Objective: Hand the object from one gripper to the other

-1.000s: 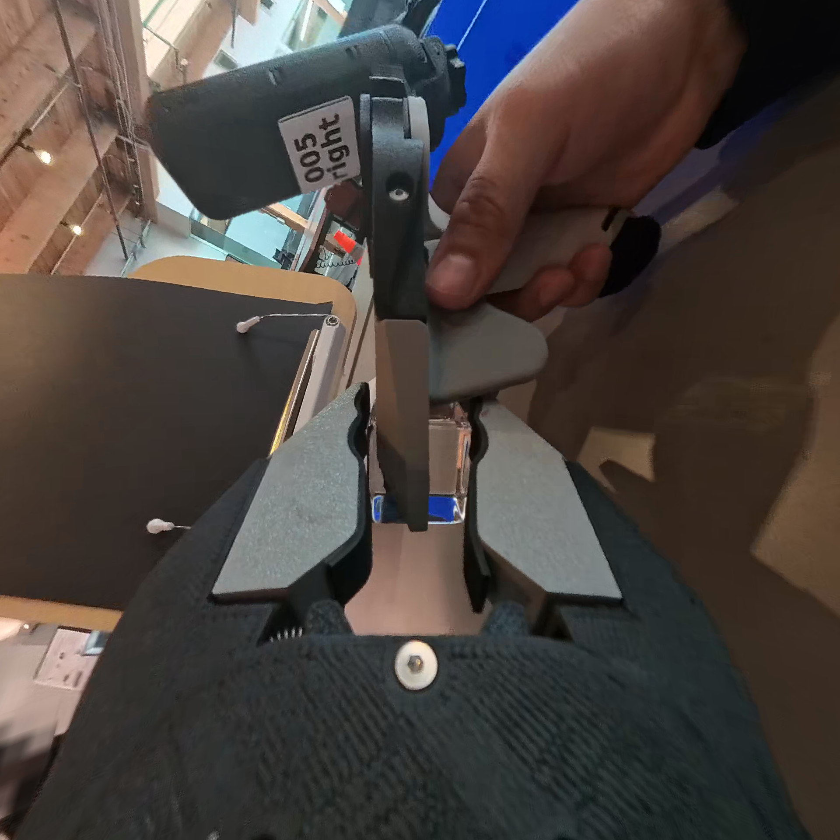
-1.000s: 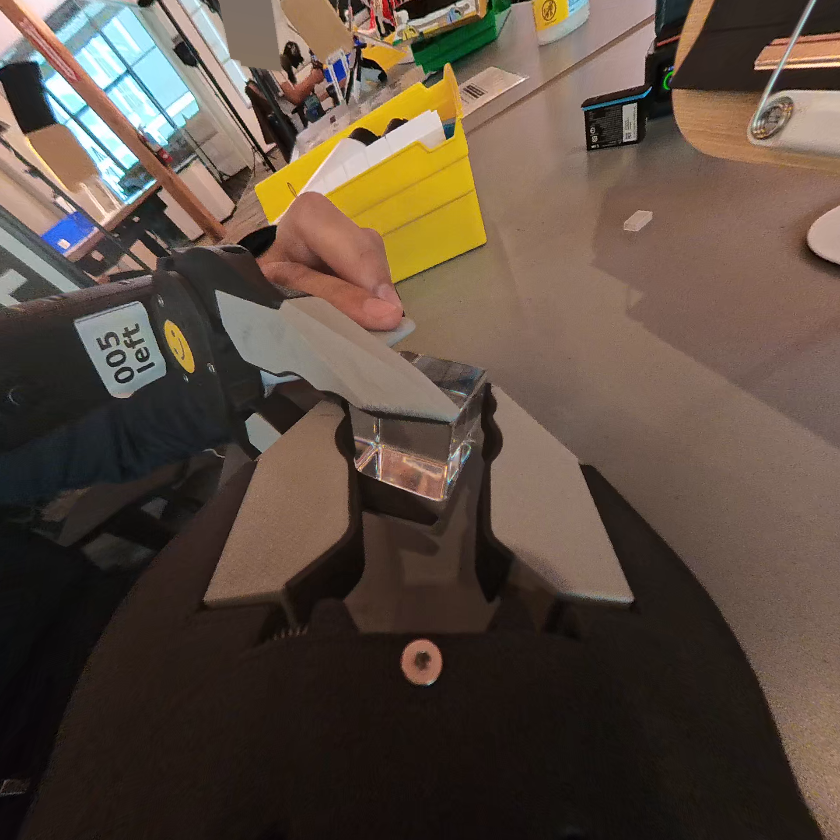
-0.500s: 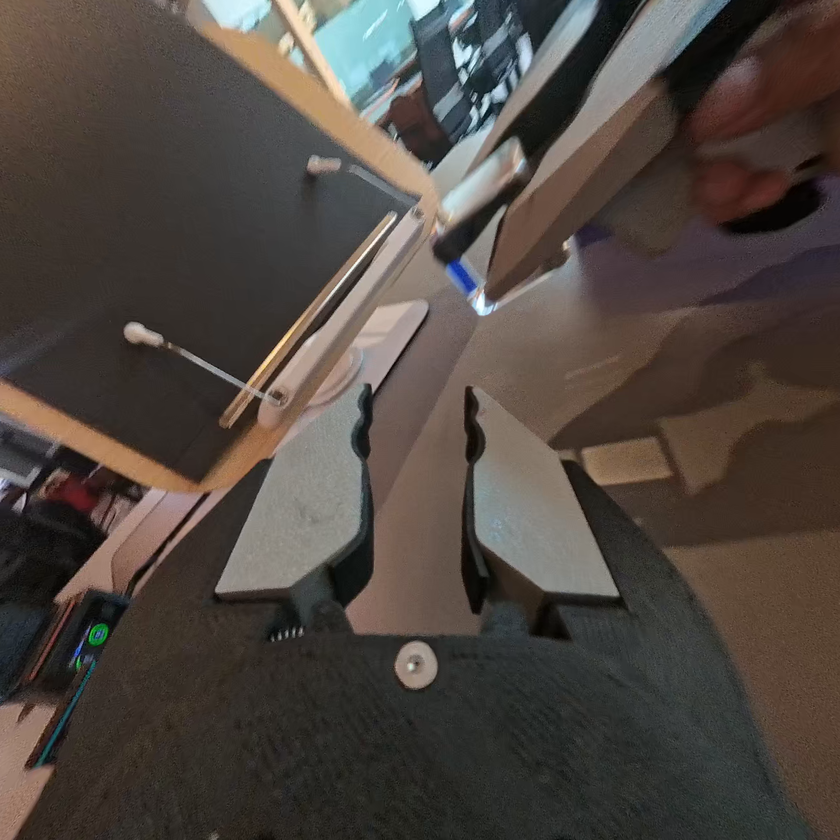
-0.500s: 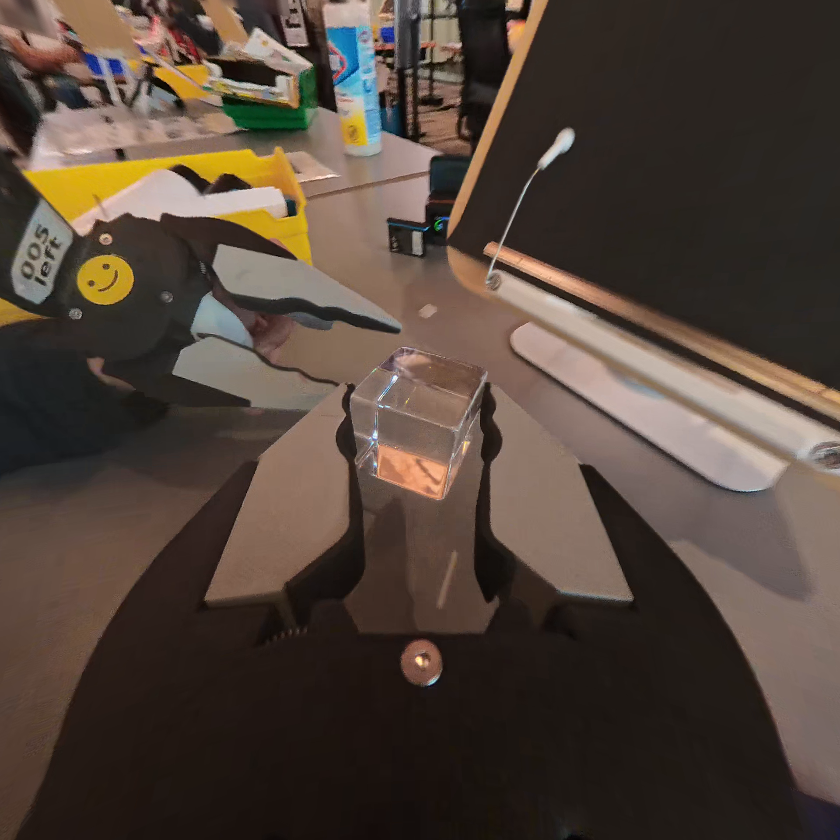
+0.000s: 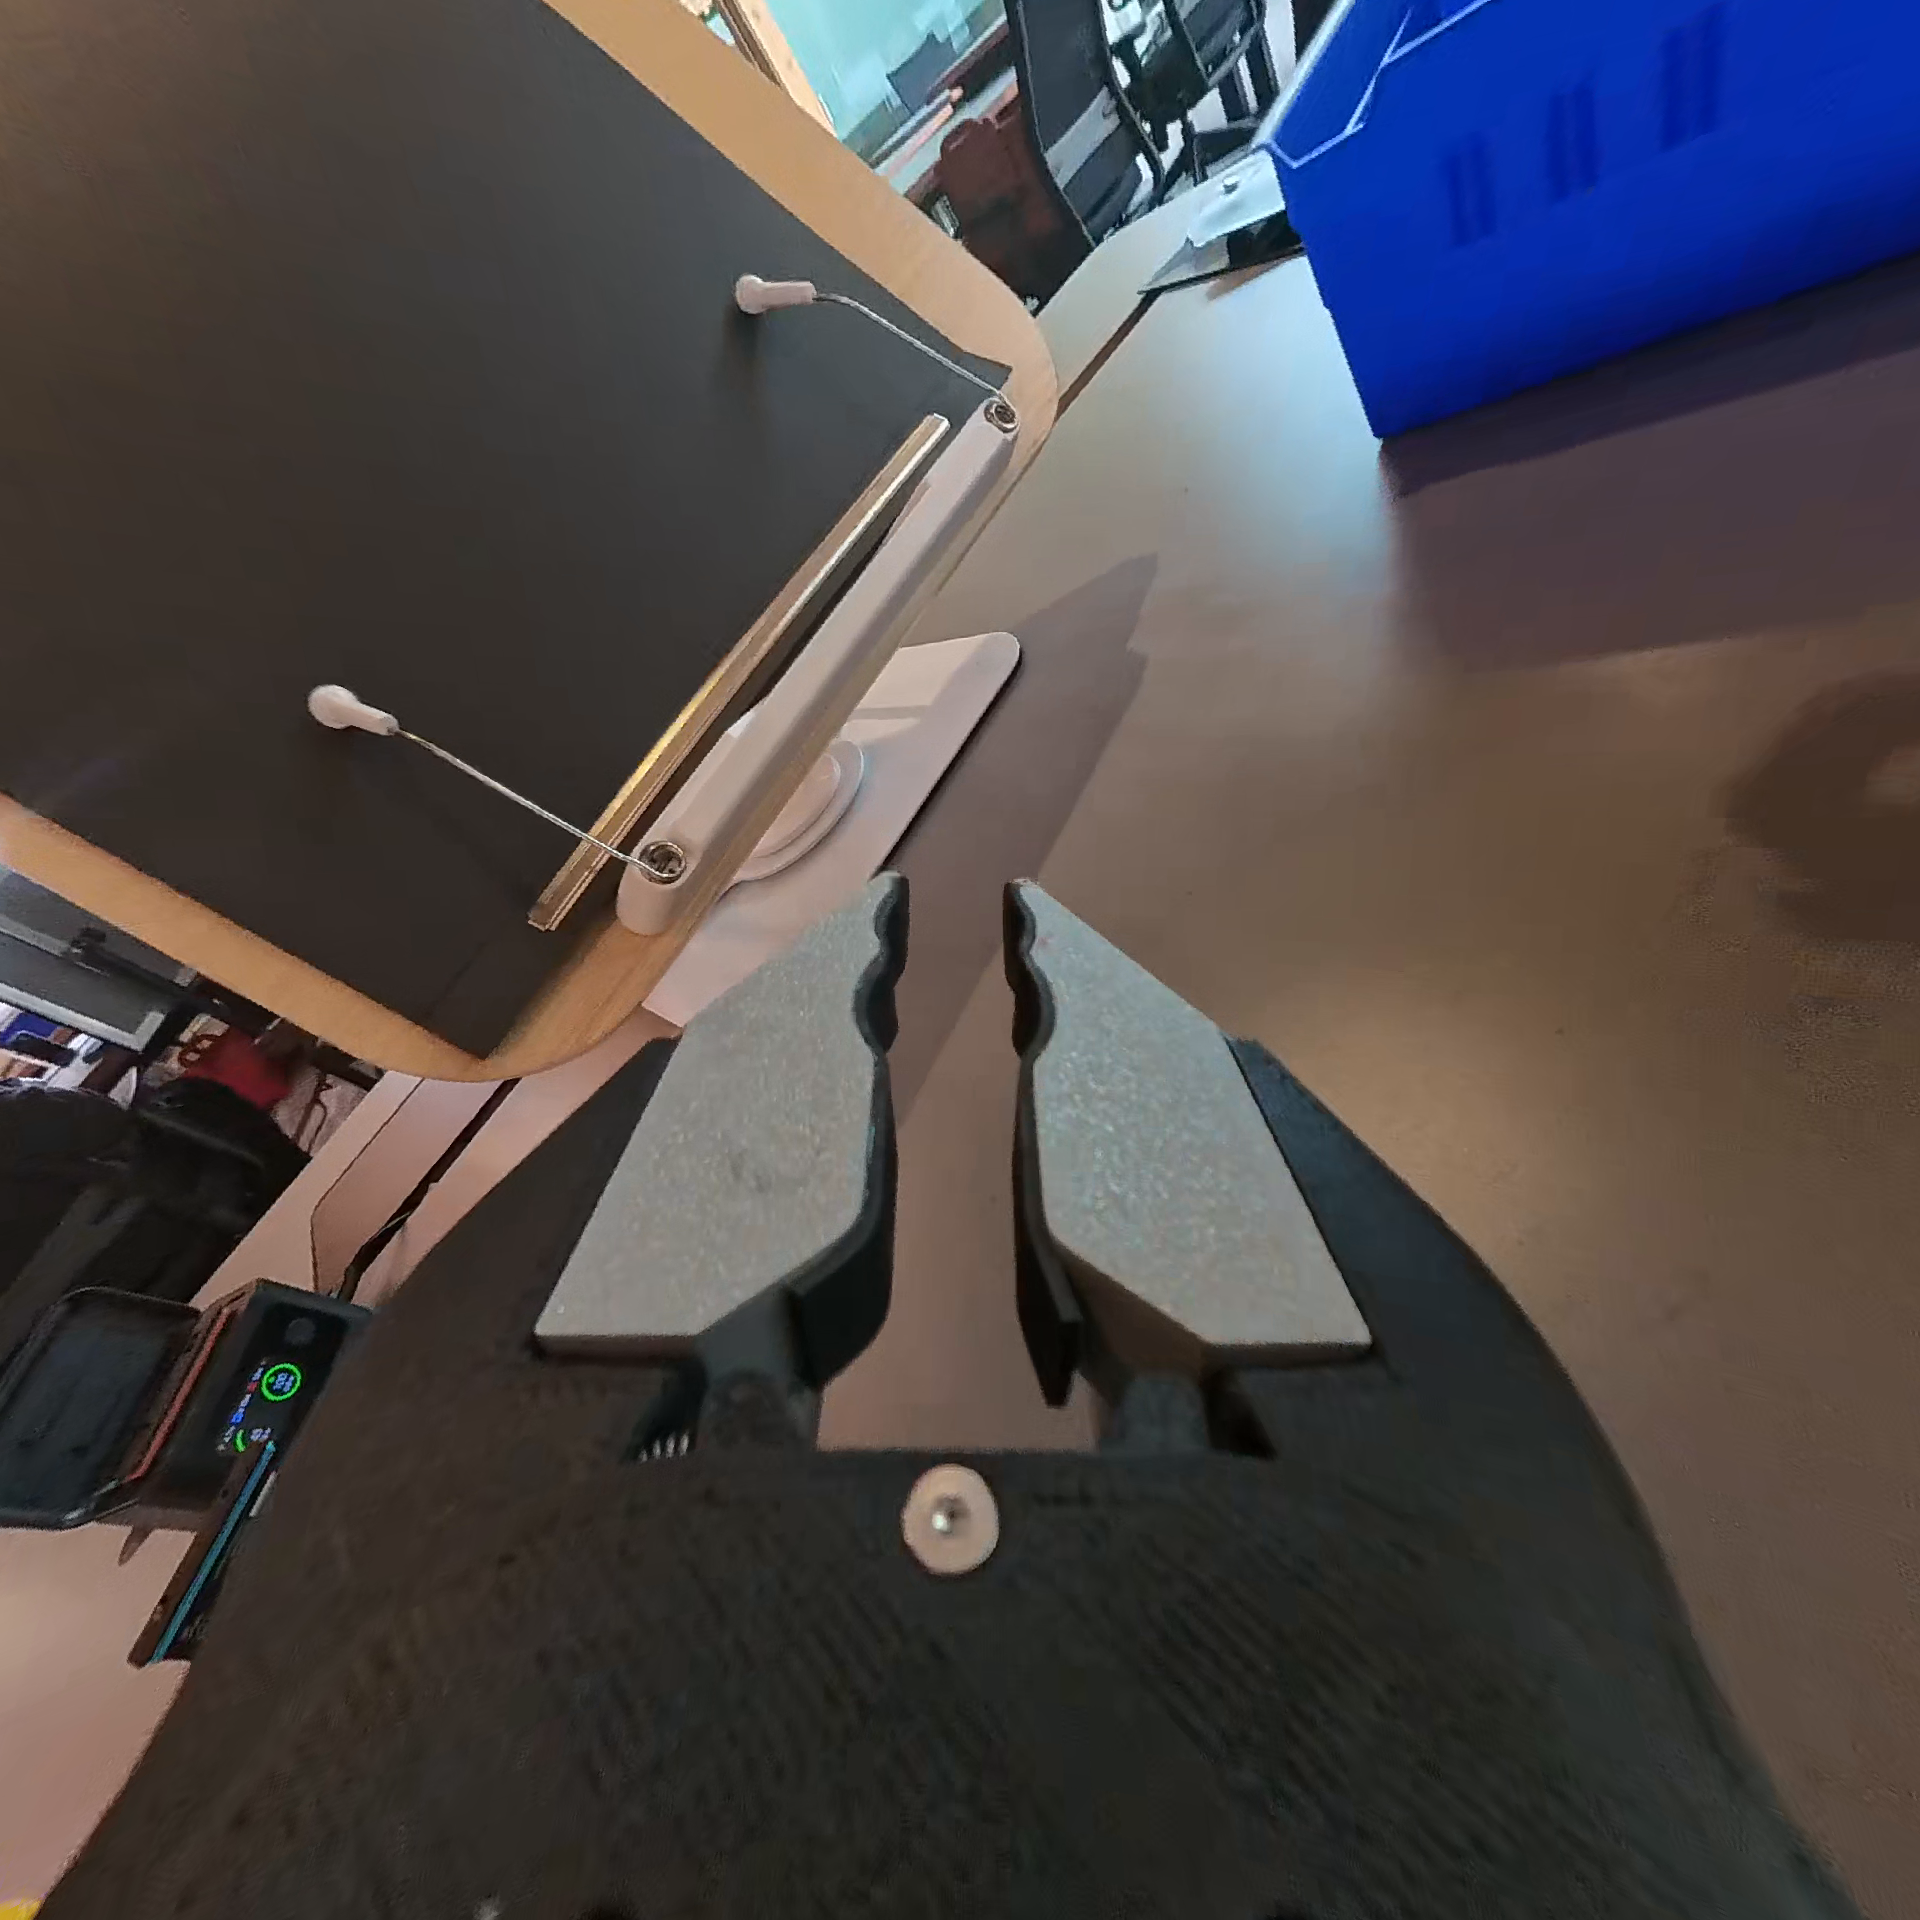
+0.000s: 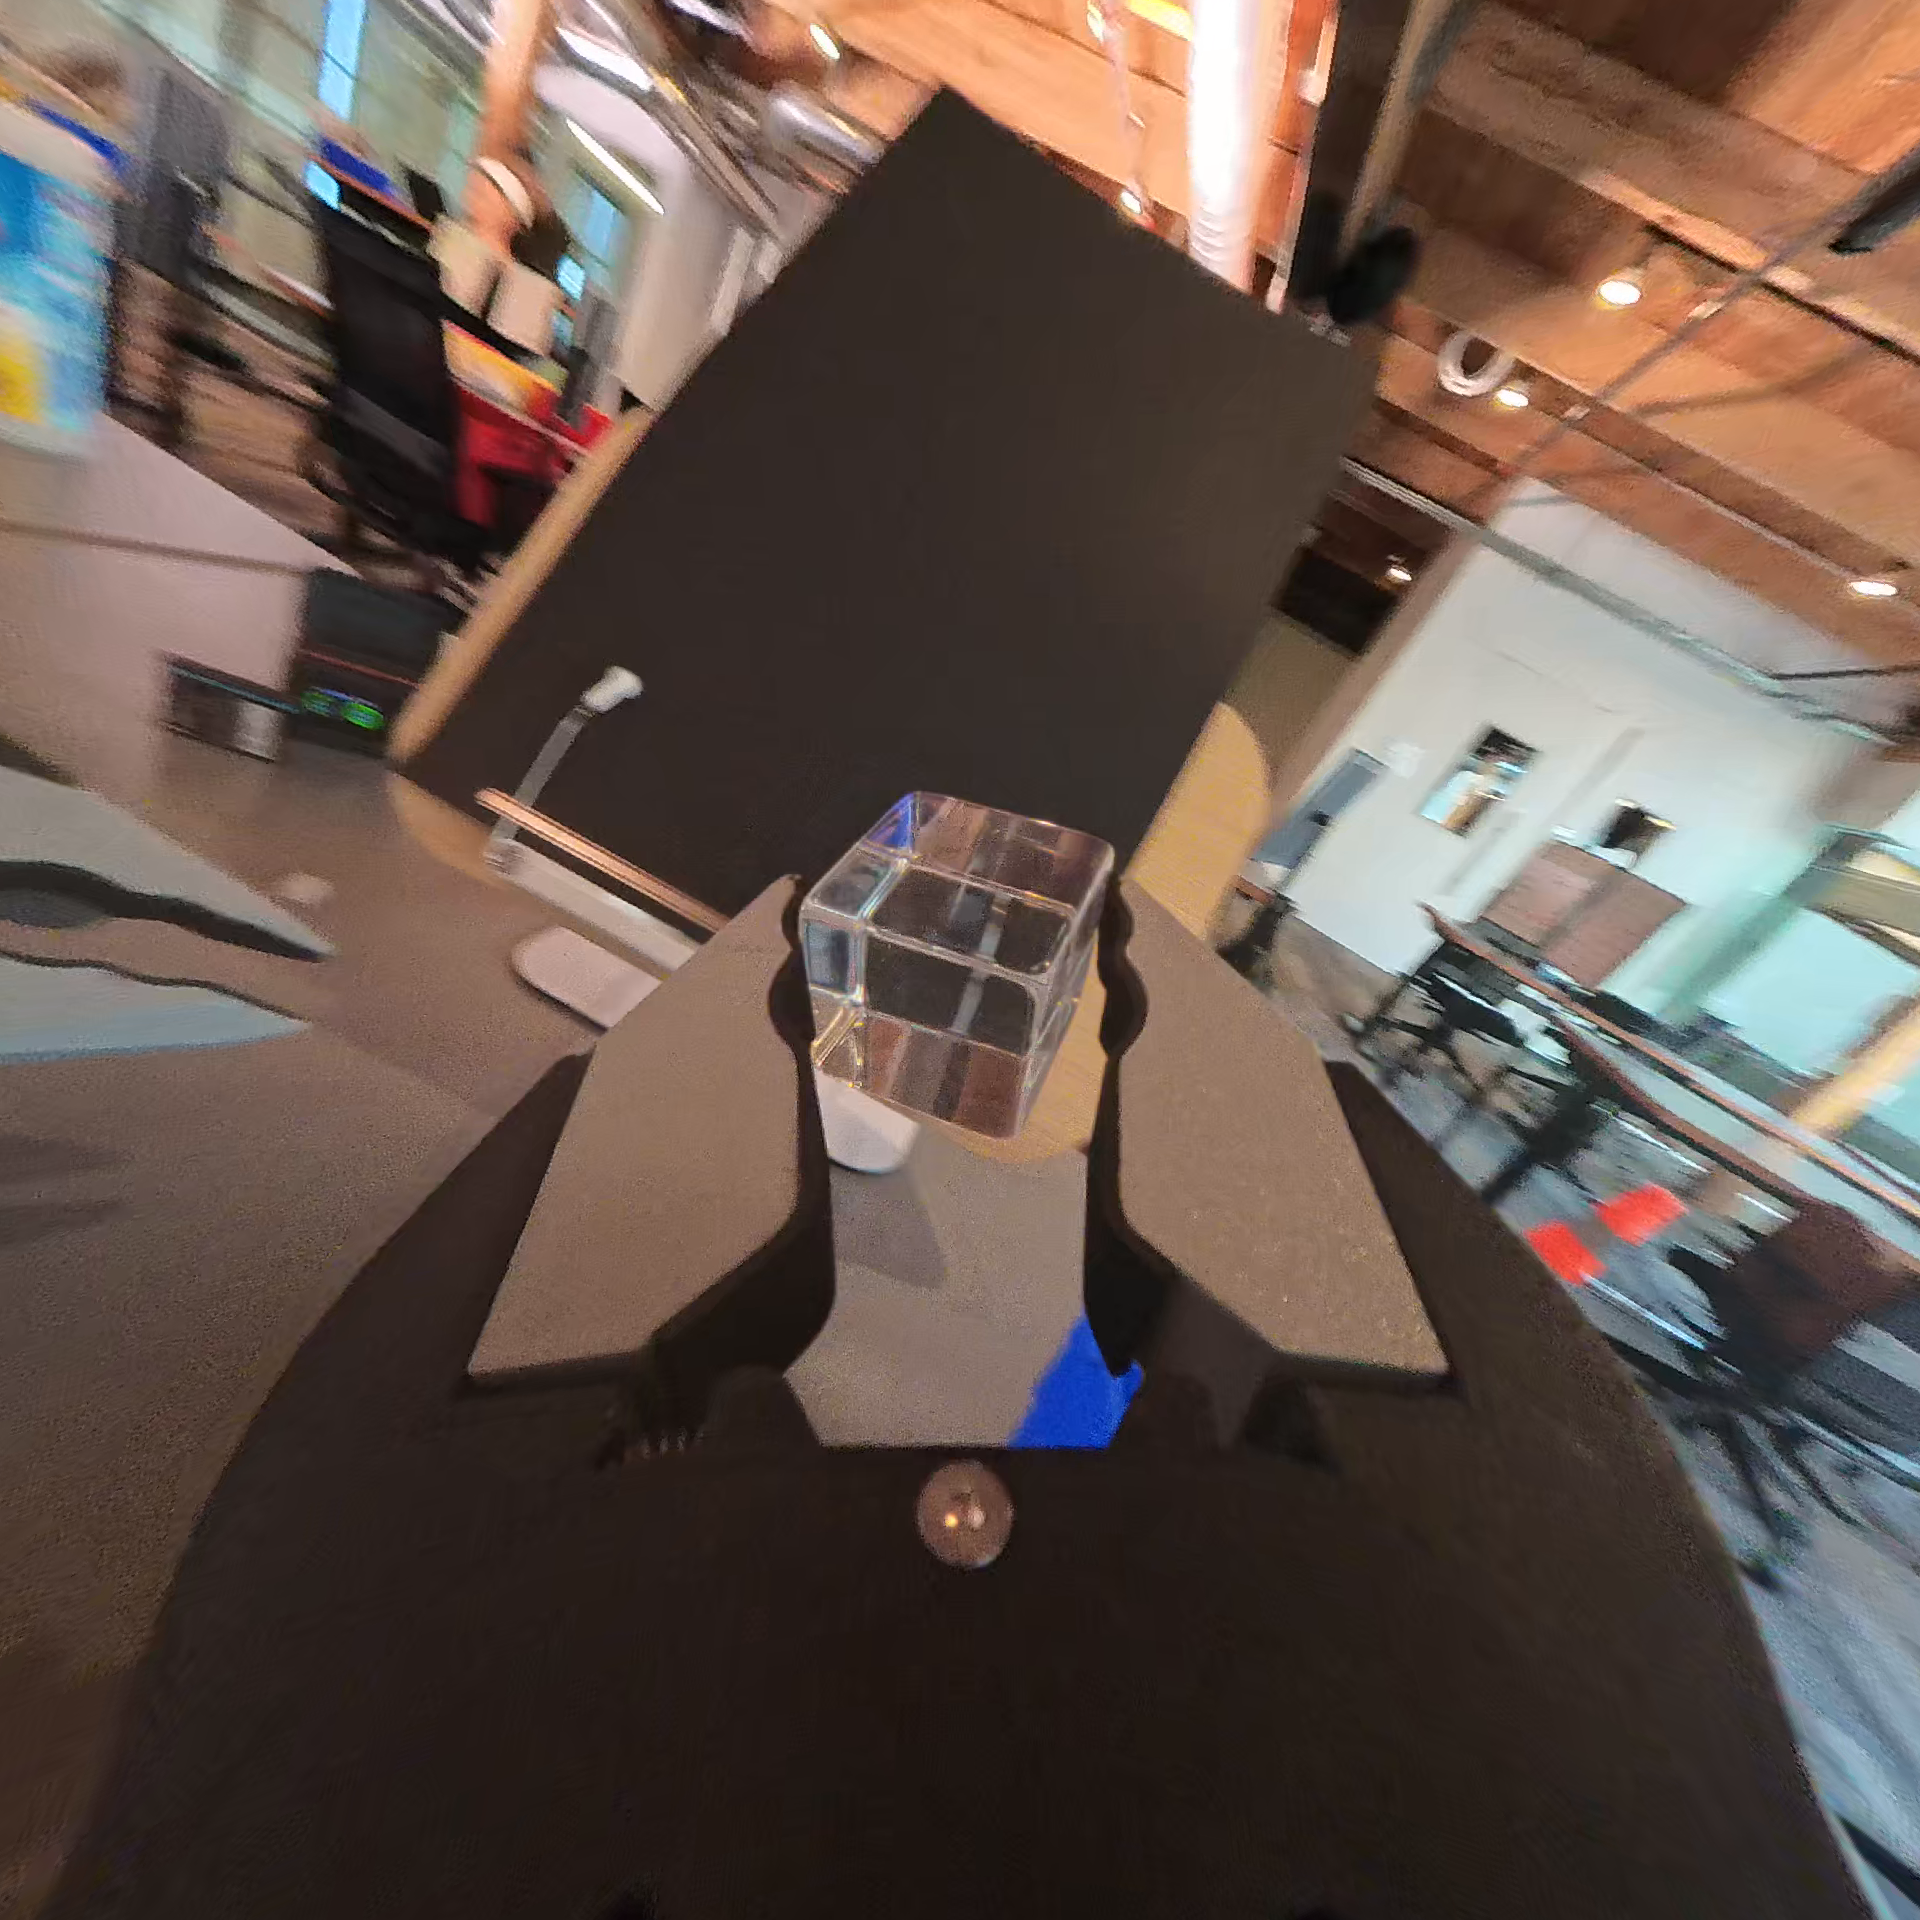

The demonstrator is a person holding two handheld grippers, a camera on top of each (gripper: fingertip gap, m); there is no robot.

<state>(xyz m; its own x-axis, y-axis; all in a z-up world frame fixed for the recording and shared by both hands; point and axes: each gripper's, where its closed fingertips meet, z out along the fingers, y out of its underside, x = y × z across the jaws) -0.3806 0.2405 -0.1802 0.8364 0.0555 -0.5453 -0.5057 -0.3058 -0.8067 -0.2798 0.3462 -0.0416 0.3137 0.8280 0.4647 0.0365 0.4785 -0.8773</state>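
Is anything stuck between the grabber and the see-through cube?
No. The right gripper already pinches the clear cube directly between its fingertips, with nothing in between. The left gripper is empty, its jaws slightly apart above the bare table.

Grey-brown table top [image 5: 1351, 727], matte, shadow patches at its right side. On it: white flat base [image 5: 935, 691] of a tilted wood-edged black board stand [image 5: 416, 468] left of centre, blue plastic bin [image 5: 1621, 197] at the far right, small black device with a lit screen [image 5: 265, 1392] near the left edge. Right wrist view, blurred: same table [image 6: 208, 1195] with the white base [image 6: 577, 971], and a dark box with green lights [image 6: 343, 686] further back.
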